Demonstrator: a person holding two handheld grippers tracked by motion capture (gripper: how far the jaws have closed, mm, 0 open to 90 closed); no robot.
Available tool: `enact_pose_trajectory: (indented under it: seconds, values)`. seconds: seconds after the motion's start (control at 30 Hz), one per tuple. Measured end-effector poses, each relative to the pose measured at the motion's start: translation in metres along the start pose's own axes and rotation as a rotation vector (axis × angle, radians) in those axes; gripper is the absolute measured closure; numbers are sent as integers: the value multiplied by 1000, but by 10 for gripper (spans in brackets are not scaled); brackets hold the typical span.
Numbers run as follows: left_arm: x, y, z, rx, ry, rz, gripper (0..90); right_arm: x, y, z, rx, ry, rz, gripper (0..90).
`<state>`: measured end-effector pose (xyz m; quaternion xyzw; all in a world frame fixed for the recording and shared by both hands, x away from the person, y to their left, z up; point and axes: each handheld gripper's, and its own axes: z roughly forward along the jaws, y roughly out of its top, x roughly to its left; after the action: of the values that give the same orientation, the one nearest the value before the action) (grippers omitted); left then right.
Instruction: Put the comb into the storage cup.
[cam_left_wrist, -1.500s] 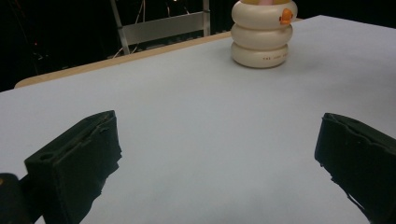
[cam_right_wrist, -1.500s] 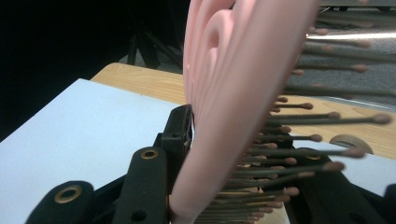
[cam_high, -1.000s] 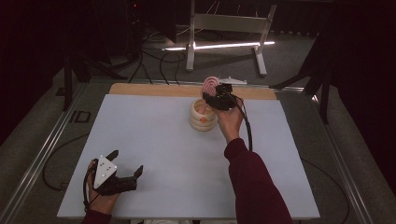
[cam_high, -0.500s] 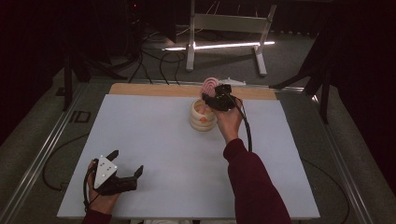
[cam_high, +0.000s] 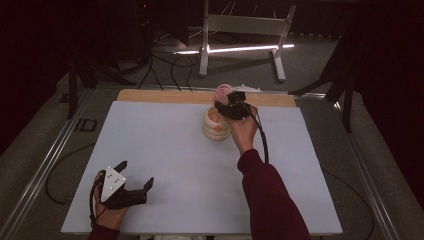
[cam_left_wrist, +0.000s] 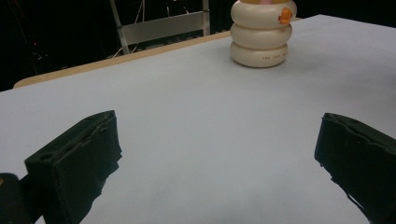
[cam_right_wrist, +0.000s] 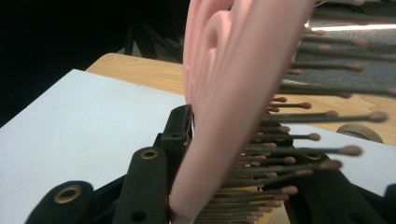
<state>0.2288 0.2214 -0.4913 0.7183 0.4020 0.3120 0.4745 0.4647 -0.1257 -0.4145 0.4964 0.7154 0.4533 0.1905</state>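
**Hairbrush held above a ringed holder**

The pale table top (cam_high: 165, 165) is carrying a cream ringed holder (cam_high: 216, 125) near its far edge. The right gripper (cam_high: 231, 107) is clamping a pink hairbrush (cam_high: 221, 93) directly over the holder's mouth, jaws closed on the brush body just beside the bristles (cam_right_wrist: 299, 154). The brush is probably light and rigid, its smooth plastic back somewhat slippery; gripping the solid body rather than the springy bristles is looking the safer hold. The left gripper (cam_high: 127, 192) is resting near the front left corner, jaws spread wide and empty. Compared with the earlier frames, both grippers are sitting essentially unchanged.
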Motion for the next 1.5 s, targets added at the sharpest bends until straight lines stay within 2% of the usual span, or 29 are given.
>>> enact_pose_trajectory:
  seconds: [1.17, 1.5]
  values:
    - [0, 0, 0, -3, 3, 1, 10, 0, -5, 3, -10, -5, 10, 627]
    - [0, 0, 0, -2, 3, 2, 10, -5, -8, 4, -17, 5, 44, 626]
